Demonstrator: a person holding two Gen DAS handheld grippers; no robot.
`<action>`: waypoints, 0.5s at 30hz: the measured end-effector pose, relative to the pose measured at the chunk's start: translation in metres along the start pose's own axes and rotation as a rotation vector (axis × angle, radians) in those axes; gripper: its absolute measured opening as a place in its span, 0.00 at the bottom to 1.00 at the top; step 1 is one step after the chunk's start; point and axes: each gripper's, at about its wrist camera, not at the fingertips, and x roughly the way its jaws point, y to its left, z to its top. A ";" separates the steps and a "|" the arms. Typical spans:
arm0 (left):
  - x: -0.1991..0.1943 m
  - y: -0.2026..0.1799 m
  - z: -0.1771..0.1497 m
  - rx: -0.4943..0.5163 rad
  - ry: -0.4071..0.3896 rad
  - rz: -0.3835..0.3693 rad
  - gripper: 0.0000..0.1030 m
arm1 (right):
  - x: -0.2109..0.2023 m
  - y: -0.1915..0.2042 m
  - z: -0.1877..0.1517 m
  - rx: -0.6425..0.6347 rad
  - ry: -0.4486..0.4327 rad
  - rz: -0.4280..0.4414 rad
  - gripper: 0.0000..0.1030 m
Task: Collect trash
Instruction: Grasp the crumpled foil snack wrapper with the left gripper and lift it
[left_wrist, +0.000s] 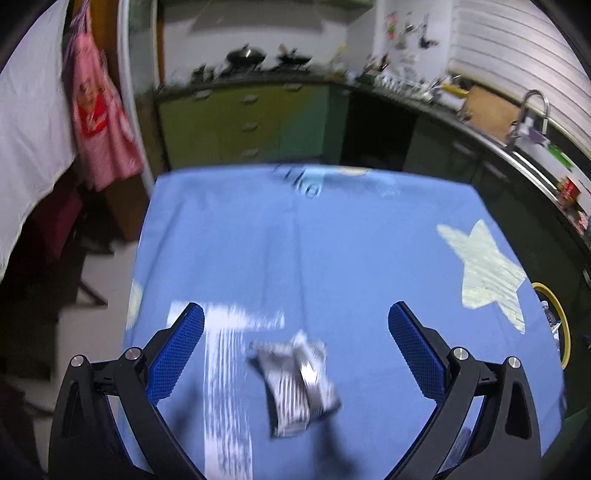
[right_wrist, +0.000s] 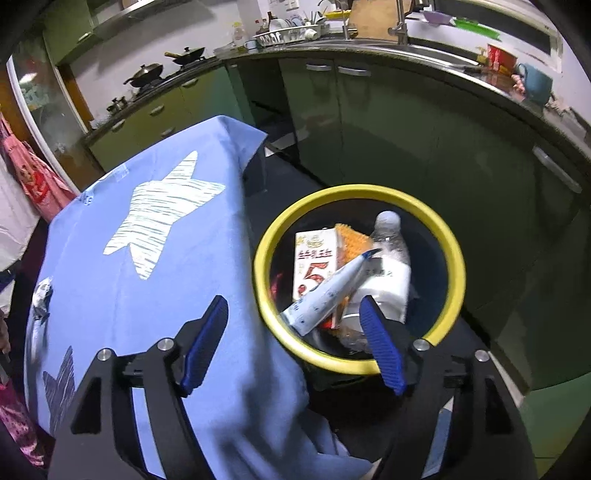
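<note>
Blue-padded left gripper (left_wrist: 295, 325) spread above crumpled wrapper (left_wrist: 297, 384), right gripper (right_wrist: 293, 321) spread over bin (right_wrist: 354, 362)

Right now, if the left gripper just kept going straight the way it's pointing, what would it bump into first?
Most likely the crumpled silver wrapper, which lies on the blue tablecloth between the left gripper's open jaws. The picture is blurred and depth is hard to judge, so it might meet the cloth just beyond it instead.
</note>
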 end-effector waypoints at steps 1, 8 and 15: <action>0.001 0.002 -0.003 -0.015 0.034 0.001 0.95 | 0.002 -0.001 -0.001 0.000 -0.002 0.011 0.68; 0.027 -0.003 -0.022 -0.028 0.172 0.052 0.95 | 0.011 0.000 -0.004 -0.011 -0.003 0.079 0.68; 0.046 -0.007 -0.021 -0.035 0.232 0.075 0.95 | 0.012 -0.007 0.001 -0.013 -0.022 0.090 0.71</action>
